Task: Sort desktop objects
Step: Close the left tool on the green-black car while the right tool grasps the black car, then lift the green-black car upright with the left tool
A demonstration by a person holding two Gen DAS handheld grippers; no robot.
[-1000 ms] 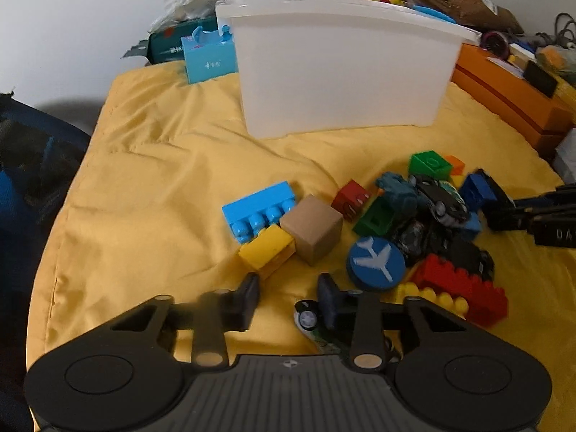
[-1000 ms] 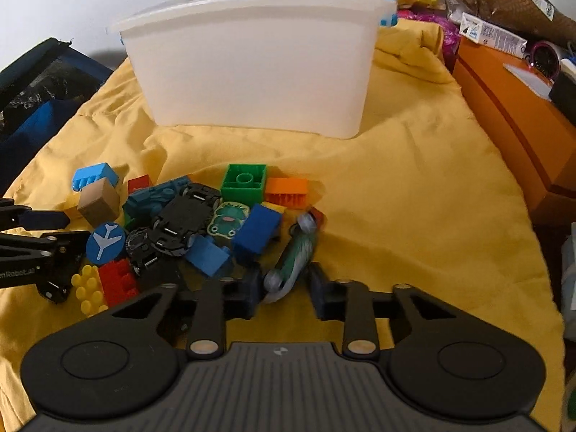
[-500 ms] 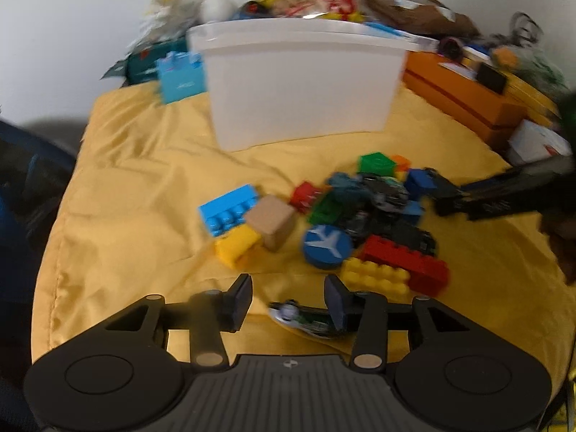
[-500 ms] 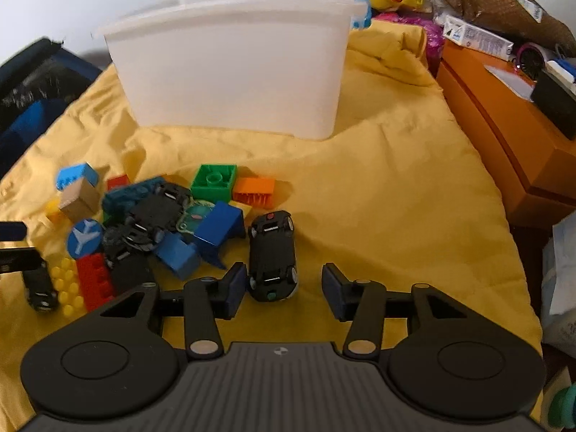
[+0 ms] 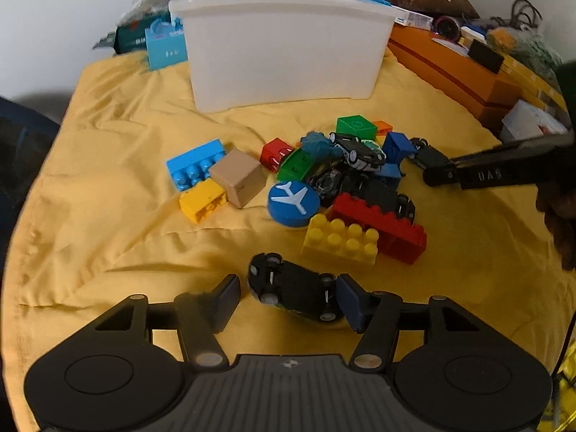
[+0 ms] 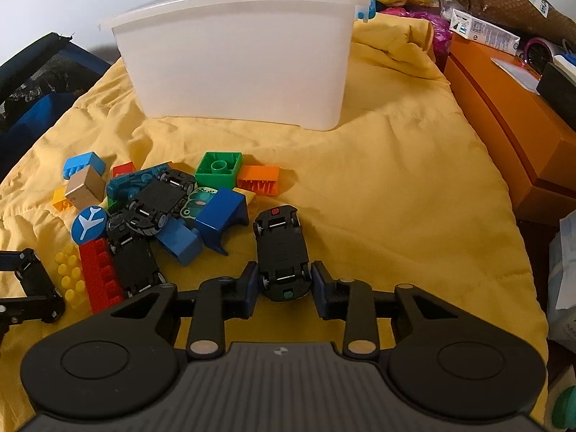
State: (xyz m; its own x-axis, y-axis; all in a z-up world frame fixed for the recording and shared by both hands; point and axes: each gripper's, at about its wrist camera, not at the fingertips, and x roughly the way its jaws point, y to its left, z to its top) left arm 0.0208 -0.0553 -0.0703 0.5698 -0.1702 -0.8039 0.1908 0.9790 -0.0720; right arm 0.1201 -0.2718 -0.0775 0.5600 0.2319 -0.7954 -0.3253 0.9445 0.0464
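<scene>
On the yellow cloth [image 5: 108,165], my left gripper [image 5: 288,288] has its jaws opening. A black toy car [image 5: 295,291] lies upside down between them; only the right pad is near it. My right gripper [image 6: 284,280] has its jaws closing. Its pads sit against the rear sides of a second upside-down black toy car [image 6: 282,248]. That gripper [image 5: 437,174] reaches in from the right in the left wrist view. A heap of bricks and cars [image 5: 345,180] lies between the grippers. The white bin [image 5: 280,46] stands behind it.
A blue brick [image 5: 196,165], a tan cube [image 5: 239,176] and a yellow brick [image 5: 203,201] lie left of the heap. An orange box [image 6: 511,118] borders the cloth on the right, with clutter behind the bin [image 6: 234,64]. A dark bag [image 6: 32,82] sits at the left.
The left jaws spread and let go of their car, which now rests upside down on the cloth. The right jaws released their car, it settled upside down, and they narrowed around it again.
</scene>
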